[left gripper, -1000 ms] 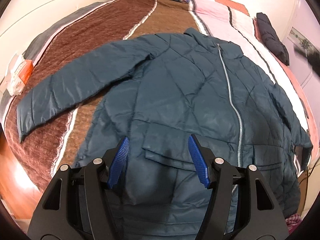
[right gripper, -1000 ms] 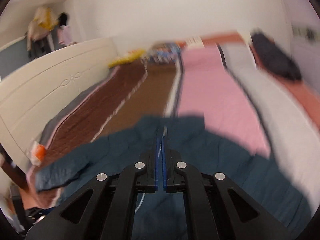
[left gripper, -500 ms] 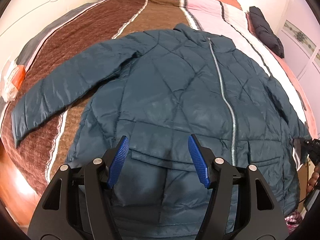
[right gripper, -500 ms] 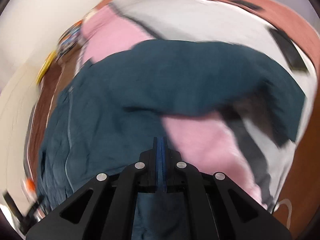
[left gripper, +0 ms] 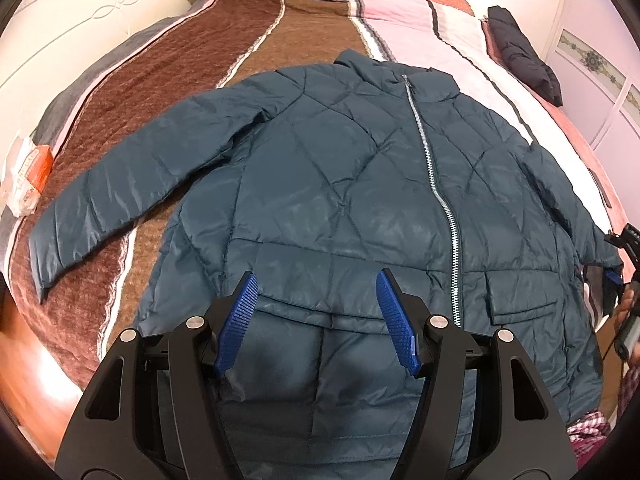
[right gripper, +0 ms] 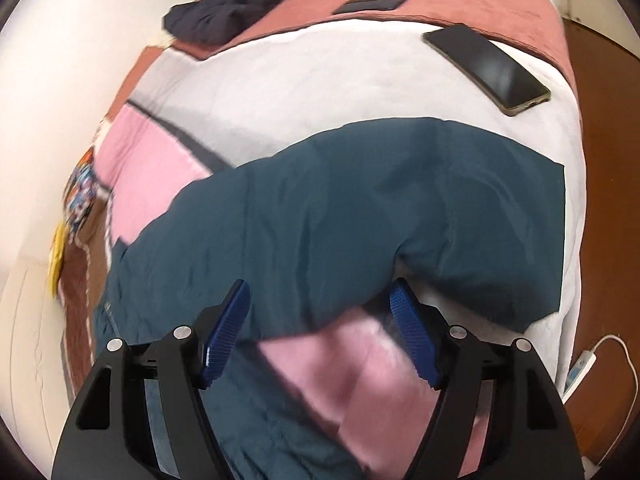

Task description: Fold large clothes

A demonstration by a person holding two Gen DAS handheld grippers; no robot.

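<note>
A dark teal quilted jacket point(left gripper: 340, 184) lies flat, front up and zipped, on the bed. One sleeve point(left gripper: 132, 184) stretches to the left. My left gripper point(left gripper: 316, 292) is open and empty above the jacket's lower front. My right gripper point(right gripper: 320, 300) is open, and the jacket's other sleeve point(right gripper: 400, 216) lies right in front of its fingers, with its cuff toward the bed's right edge. The right gripper also shows at the far right of the left wrist view point(left gripper: 618, 264), by that cuff.
The striped bedspread point(left gripper: 168, 80) is brown, pink and white. A black phone point(right gripper: 488, 68) lies on the bed beyond the sleeve. A dark folded garment point(left gripper: 520, 56) sits at the far right. A white-and-orange pack point(left gripper: 28, 176) lies at the left edge. A white cable point(right gripper: 600, 352) hangs over the wooden floor.
My right gripper has opened and swung down from facing across the room to the jacket's right sleeve. My left gripper stays open above the lower front.
</note>
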